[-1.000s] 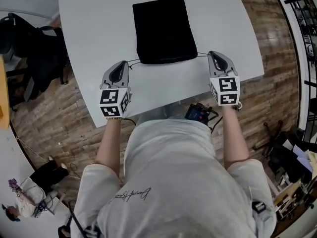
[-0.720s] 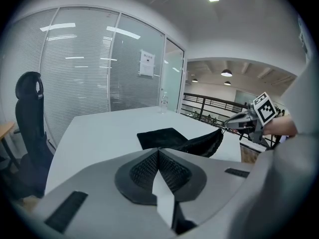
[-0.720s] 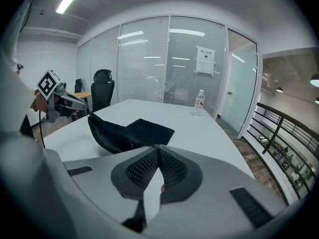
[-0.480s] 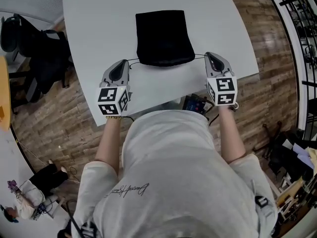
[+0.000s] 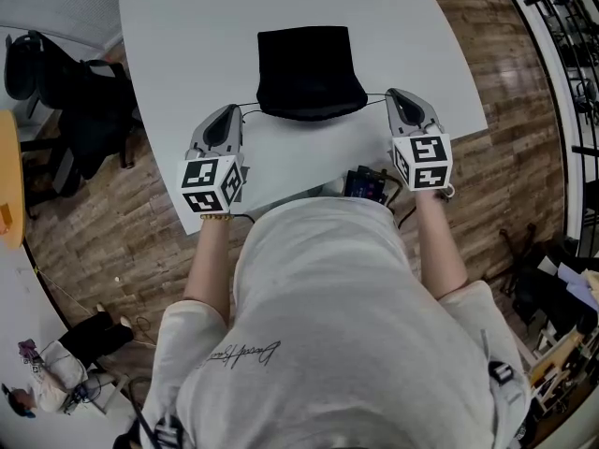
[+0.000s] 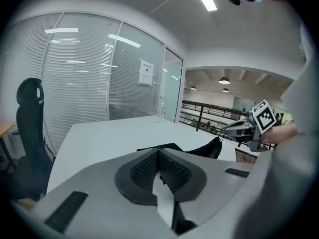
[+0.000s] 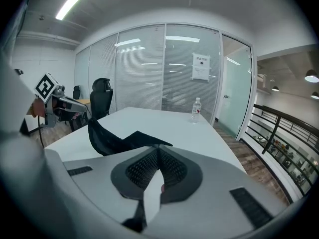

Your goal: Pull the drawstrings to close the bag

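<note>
A black drawstring bag (image 5: 309, 73) lies on the white table (image 5: 187, 45), its mouth toward me and slightly gathered. A thin black drawstring (image 5: 251, 108) runs from the mouth to my left gripper (image 5: 233, 112), which is shut on it. The other drawstring (image 5: 376, 96) runs to my right gripper (image 5: 394, 95), also shut on it. In the left gripper view the closed left gripper (image 6: 159, 151) points at the bag (image 6: 209, 148). In the right gripper view the right gripper (image 7: 158, 148) faces the bag's raised end (image 7: 104, 136).
The table's near edge (image 5: 281, 171) is just in front of my body. A black office chair (image 5: 56, 92) stands left of the table. A water bottle (image 7: 197, 108) stands at the table's far end. A small device with a blue screen (image 5: 367, 185) hangs by my waist.
Both grippers stay shut on the strings at much the same spread. The bag's near edge looks a little narrower and more bunched. The head view has shifted slightly.
</note>
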Motion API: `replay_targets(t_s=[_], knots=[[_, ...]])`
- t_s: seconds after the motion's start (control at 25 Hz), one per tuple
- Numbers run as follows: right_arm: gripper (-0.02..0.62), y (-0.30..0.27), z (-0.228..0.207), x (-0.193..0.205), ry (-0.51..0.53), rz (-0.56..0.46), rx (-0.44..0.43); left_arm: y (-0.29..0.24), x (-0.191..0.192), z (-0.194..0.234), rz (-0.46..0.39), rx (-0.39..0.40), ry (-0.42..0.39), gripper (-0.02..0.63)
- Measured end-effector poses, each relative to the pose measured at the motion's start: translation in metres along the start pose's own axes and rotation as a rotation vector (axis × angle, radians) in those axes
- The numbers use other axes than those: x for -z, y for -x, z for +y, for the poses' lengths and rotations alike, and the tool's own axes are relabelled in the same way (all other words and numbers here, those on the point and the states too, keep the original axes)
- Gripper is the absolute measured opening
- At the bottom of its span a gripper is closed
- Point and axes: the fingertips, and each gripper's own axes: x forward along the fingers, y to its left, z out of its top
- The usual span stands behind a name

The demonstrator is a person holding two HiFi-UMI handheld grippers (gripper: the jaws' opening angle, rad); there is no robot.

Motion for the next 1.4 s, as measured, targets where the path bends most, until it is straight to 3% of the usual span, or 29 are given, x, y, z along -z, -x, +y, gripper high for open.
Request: replay_targets(t_s=[0.44, 0.92, 1.4], knots=[[0.025, 0.004, -0.001, -0.007, -0.012, -0.01, 0.003, 0.011, -0.007, 0.001, -0.025, -0.013, 0.011, 0.012], [0.025, 0.009, -0.019, 0.002, -0.044, 0.011, 0.086, 0.014, 0.004, 0.026, 0.01, -0.065, -0.003, 0.012], [0.025, 0.013, -0.025, 0.01, -0.058, 0.032, 0.115, 0.016, 0.006, 0.039, 0.015, -0.088, 0.015, 0.012]])
